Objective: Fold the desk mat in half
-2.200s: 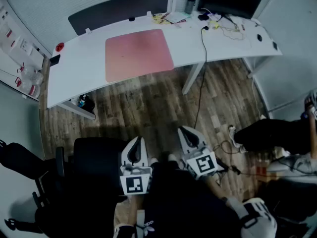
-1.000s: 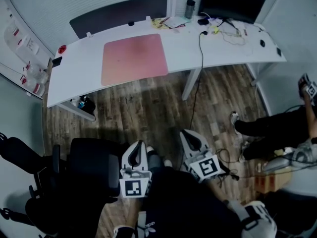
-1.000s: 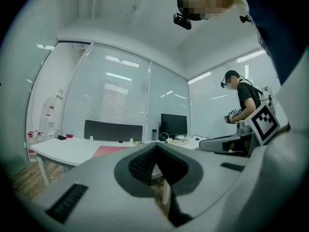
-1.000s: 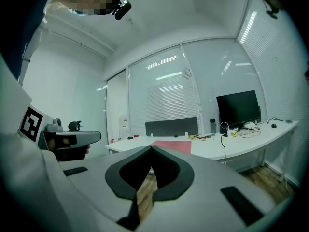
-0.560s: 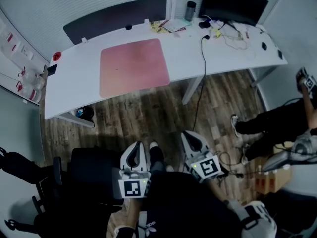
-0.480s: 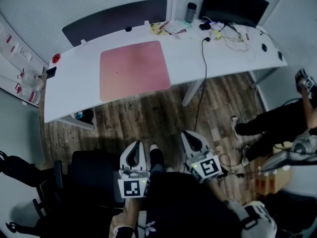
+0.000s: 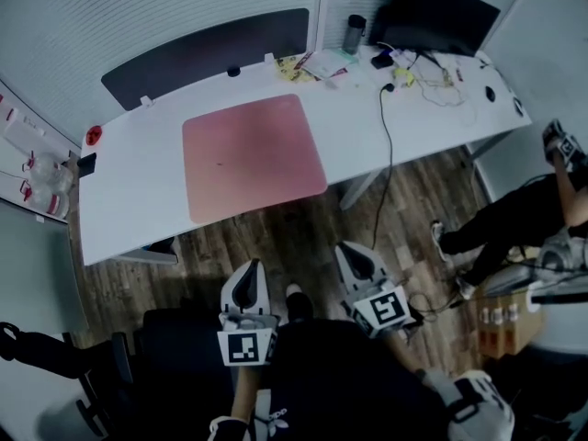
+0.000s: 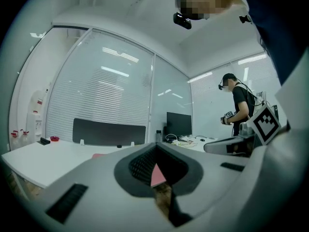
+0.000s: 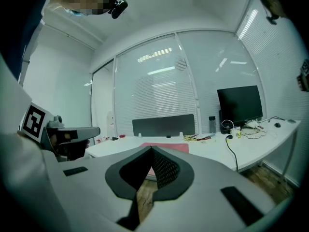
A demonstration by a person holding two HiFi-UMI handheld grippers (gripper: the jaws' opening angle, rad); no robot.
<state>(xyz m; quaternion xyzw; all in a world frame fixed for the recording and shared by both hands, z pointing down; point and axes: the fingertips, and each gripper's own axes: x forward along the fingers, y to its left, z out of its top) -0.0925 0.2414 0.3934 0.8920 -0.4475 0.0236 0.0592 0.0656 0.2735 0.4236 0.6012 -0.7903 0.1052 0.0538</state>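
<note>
Desk (image 7: 138, 182) is white: red round thing (image 7: 93, 135) at its 9 o'clock end, pink desk mat (image 7: 253, 154) lying flat mid-desk, tumbler (image 7: 354, 33), dangling black cable (image 7: 390, 127) and monitor (image 7: 446, 16) toward 2 o'clock. Wood floor (image 7: 276, 228) is all that's between mat and tools. Left gripper (image 7: 249, 269) and right gripper (image 7: 354, 251) both have jaws pinched together on nothing, well apart from the mat, which sits at 12 o'clock from the left one, 11 from the right.

Desk mat (image 7: 253, 154) nearer than before

No text, label or number is legible anywhere.
</note>
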